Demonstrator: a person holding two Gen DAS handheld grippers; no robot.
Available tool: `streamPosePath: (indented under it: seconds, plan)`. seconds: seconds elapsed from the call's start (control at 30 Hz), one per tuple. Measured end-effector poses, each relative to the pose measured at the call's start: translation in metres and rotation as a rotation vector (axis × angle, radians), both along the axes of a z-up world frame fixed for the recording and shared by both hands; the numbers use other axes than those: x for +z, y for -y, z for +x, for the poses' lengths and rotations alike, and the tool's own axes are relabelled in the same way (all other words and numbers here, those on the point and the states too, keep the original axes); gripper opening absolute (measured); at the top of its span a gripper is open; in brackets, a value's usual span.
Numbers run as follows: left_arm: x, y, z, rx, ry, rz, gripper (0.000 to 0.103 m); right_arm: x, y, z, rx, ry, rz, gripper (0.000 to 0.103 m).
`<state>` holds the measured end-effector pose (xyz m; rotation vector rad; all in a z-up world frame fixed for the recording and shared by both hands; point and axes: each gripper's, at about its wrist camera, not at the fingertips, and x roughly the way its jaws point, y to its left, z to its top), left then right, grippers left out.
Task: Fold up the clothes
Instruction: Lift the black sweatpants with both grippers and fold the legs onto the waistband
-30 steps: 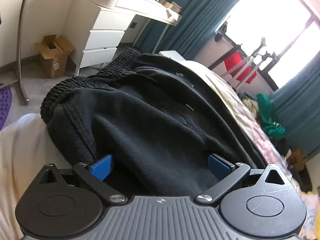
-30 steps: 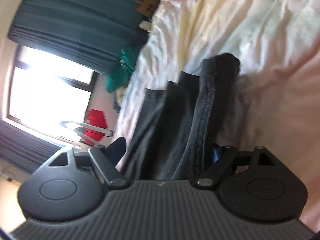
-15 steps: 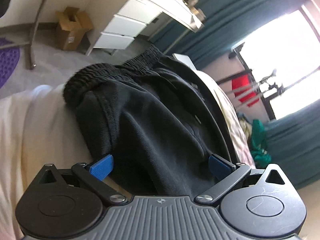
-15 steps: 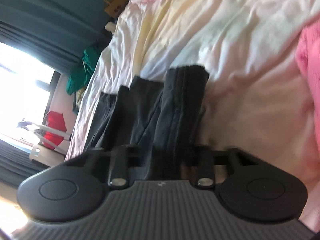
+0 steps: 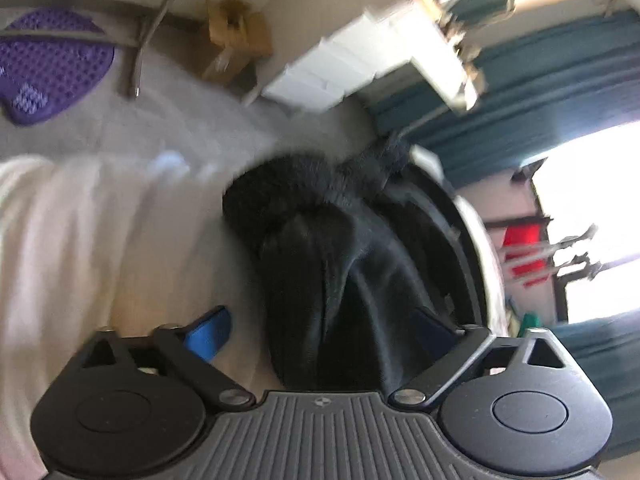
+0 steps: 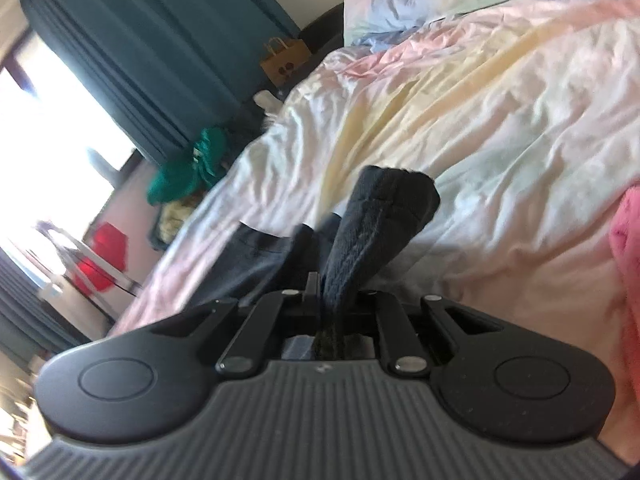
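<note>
While right gripper (image 6: 326, 300) clamps one black garment (image 6: 376, 216), left gripper (image 5: 320, 332) gapes.

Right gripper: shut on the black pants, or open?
Shut. The right gripper has its fingers drawn together, pinching a bunched fold of the black pants that rises off the bedsheet.

a rumpled pastel bed (image 6: 500, 92) carries black trousers (image 6: 260, 256) and a pink garment (image 6: 628, 248).
</note>
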<state>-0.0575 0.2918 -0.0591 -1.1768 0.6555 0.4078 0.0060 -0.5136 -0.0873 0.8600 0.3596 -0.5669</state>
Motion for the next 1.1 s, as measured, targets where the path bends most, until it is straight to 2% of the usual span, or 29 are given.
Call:
streamPosePath:
  seconds: [0.07,0.1,0.17,0.23,0.43,0.53,0.67,0.8,0.87,0.9,1.0,1.1]
  plan:
    - [-0.005,0.005,0.008,-0.033,-0.010,-0.012,0.071,-0.004,0.002,0.001,-0.012,0.006,0.022,0.010]
    - [-0.004,0.008,0.010,-0.044,0.000,0.000,0.060,-0.005,0.003,0.001,-0.018,0.011,0.034,0.010]
    - [0.001,0.013,0.013,-0.046,0.020,0.033,0.047,-0.007,0.004,0.000,-0.031,0.024,0.056,0.010]
    - [0.007,0.016,0.015,-0.055,0.057,0.068,0.014,-0.006,0.003,-0.001,-0.038,0.028,0.055,0.010]
    - [0.044,0.037,0.012,-0.042,0.177,0.275,0.009,0.007,-0.006,-0.011,-0.048,0.035,0.014,0.008]
    - [0.060,0.041,0.005,-0.012,0.244,0.308,0.009,0.014,-0.007,-0.023,-0.075,0.061,0.031,0.008]
    - [0.091,0.049,0.016,-0.017,0.274,0.404,0.009,0.036,-0.011,-0.016,-0.065,0.071,-0.030,0.007]
    - [0.126,0.054,0.069,-0.036,0.284,0.425,0.009,0.063,-0.010,0.025,-0.042,0.061,-0.099,0.007]
    - [0.144,0.055,0.111,-0.033,0.290,0.430,0.009,0.079,-0.007,0.059,-0.042,0.044,-0.118,0.007]
    - [0.151,0.056,0.135,-0.031,0.294,0.445,0.009,0.088,-0.007,0.080,-0.038,0.020,-0.159,0.007]
    - [0.164,0.067,0.209,-0.026,0.285,0.551,0.009,0.112,-0.011,0.150,-0.031,-0.025,-0.266,0.007]
    - [0.159,0.077,0.289,-0.028,0.264,0.647,0.009,0.118,-0.014,0.214,-0.030,-0.058,-0.329,0.007]
